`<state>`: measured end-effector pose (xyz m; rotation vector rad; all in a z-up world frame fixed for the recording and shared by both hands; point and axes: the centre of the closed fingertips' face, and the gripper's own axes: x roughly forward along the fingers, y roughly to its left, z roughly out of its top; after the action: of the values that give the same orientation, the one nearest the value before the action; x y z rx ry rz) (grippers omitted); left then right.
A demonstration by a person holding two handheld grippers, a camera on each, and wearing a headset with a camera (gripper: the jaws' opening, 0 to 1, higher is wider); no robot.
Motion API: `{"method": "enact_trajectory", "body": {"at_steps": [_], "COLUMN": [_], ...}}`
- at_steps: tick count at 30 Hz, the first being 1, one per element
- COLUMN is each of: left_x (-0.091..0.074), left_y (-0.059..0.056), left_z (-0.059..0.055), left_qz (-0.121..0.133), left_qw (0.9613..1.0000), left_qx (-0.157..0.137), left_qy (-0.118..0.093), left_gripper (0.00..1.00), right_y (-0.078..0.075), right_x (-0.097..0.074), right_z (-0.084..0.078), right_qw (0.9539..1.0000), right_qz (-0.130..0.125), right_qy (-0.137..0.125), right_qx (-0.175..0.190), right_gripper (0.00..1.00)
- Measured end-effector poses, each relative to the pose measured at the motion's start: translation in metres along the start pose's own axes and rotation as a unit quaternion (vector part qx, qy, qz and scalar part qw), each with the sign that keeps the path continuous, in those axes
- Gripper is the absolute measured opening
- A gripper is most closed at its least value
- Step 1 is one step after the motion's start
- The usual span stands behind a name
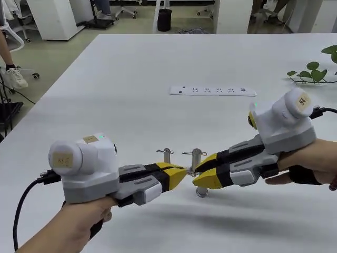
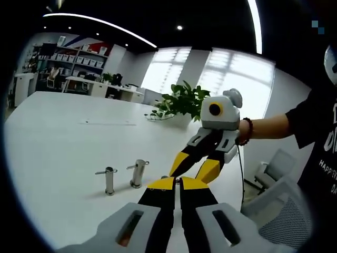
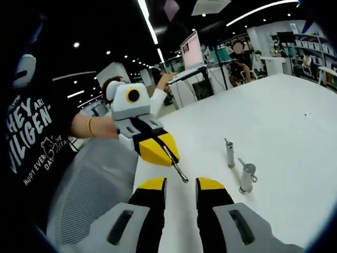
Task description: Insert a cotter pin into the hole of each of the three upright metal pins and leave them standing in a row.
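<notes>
Place: you are in an open-plan office.
Table: you work at a large white table with a power strip lying on it.
Seating: wheeled chairs stand beyond your table.
Surroundings: a monitor, shelves, a leafy plant, wide windows and ceiling light strips surround you.

Left gripper, right gripper yellow/blk; pins prob. silver (table white).

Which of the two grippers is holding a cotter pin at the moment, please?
The left gripper: a thin cotter pin sticks out from its closed fingers, whereas the right gripper has its fingers apart with nothing between them.
</notes>
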<state>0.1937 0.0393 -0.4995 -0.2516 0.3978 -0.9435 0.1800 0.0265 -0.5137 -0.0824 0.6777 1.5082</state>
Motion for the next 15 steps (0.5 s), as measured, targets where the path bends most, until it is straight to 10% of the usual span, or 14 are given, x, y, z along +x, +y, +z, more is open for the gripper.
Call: {"method": "enact_trajectory", "body": {"at_steps": [15], "left_x": [-0.0012], "left_y": [-0.0098], "left_z": [0.0038], "left_qz": [-0.030], "left_qw": [0.9988], "left_qx": [-0.033], "left_qy": [-0.021], "left_gripper": [0.00], "right_y": [0.0095], "right_x": [0.0035], "right_z": [0.0010], "right_qw": [0.9979], "right_qz": [0.029], "right_qy": [-0.029], "right_qx": [0.050], "right_gripper": [0.11]}}
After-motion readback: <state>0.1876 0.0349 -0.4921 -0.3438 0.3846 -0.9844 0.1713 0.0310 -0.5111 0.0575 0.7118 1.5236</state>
